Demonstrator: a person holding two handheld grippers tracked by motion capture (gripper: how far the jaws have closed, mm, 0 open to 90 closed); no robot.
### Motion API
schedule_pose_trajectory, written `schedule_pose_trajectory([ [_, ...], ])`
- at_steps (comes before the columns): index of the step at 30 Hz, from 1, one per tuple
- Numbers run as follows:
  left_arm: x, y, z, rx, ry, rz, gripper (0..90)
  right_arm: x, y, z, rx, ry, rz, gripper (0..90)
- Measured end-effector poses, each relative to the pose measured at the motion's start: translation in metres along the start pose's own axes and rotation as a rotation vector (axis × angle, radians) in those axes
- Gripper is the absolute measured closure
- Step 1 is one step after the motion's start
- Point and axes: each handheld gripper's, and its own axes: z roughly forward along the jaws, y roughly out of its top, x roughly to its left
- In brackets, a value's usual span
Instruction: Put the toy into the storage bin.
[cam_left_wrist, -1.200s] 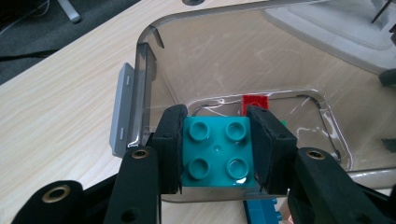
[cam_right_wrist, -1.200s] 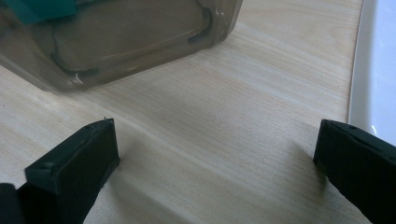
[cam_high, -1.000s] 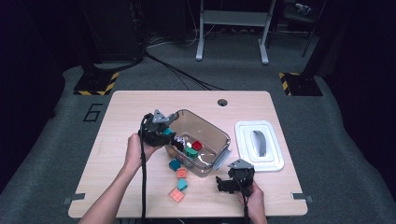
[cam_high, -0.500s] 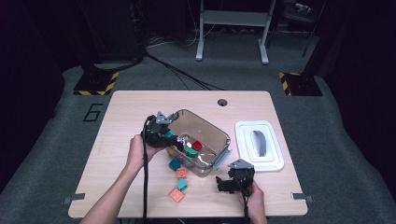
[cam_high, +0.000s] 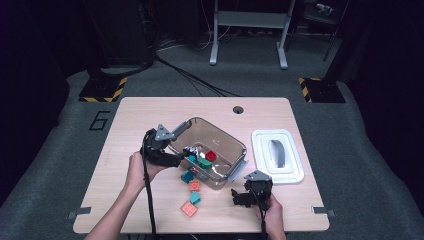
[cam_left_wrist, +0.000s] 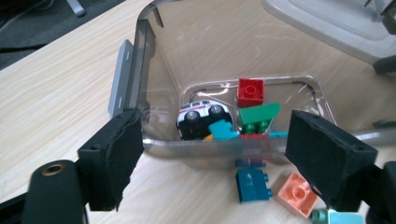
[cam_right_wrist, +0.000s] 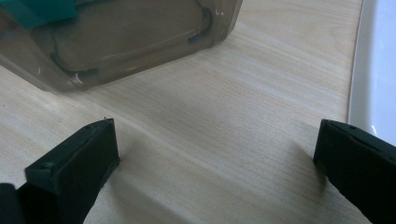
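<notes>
Bin: clear plastic bin (cam_high: 226, 141) near the middle of the table (cam_high: 145, 117), tipped so that its open mouth faces the left gripper (cam_high: 179, 158); its long axis runs from that gripper away toward the white lid (cam_high: 295, 176).
Inside the bin: a toy car (cam_left_wrist: 201, 116), a red block (cam_left_wrist: 250, 92), a green block (cam_left_wrist: 258, 116) and a teal block (cam_left_wrist: 224, 129), all gathered at the low end, just behind the near rim.
Outside the bin: a dark teal block (cam_left_wrist: 253, 185) and a salmon block (cam_left_wrist: 296, 192) lie on the table just in front of the near rim; in the high view more blocks trail from there toward the person.
Left gripper: at the bin's near rim. Its jaws have just been opening and now stand wide; the rim runs crosswise between the pads (cam_left_wrist: 116, 154), but neither pad presses on it.
Right gripper: right gripper (cam_high: 241, 197) rests low on the table off the bin's near right corner, between the bin and the lid; jaws wide, with bare wood between them.
Nearer hand: the left, both to the bin's mouth and to the spilled blocks; the right is well apart from the blocks.
Relation that counts: the loose blocks lie below and to the right of the left pads, on the near side of the rim.
Judgement: reaching one likely means drawing back from the rim and dipping down, not pushing deeper in.
</notes>
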Motion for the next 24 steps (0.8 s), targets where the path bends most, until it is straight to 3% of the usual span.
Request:
schedule_pose_trajectory([
  [4, -0.002, -0.015, -0.007, -0.002, 0.010, -0.004, 15.1, 0.000, 0.000, 0.000, 0.000, 0.000, 0.000, 0.0],
  [11, -0.010, -0.044, -0.009, 0.017, -0.009, -0.018, 14.2, 0.000, 0.000, 0.000, -0.003, -0.006, 0.005, 0.0],
  [24, -0.041, -0.085, 0.006, 0.055, -0.058, -0.020, 13.8, 0.000, 0.000, 0.000, -0.001, -0.003, 0.003, 0.0],
])
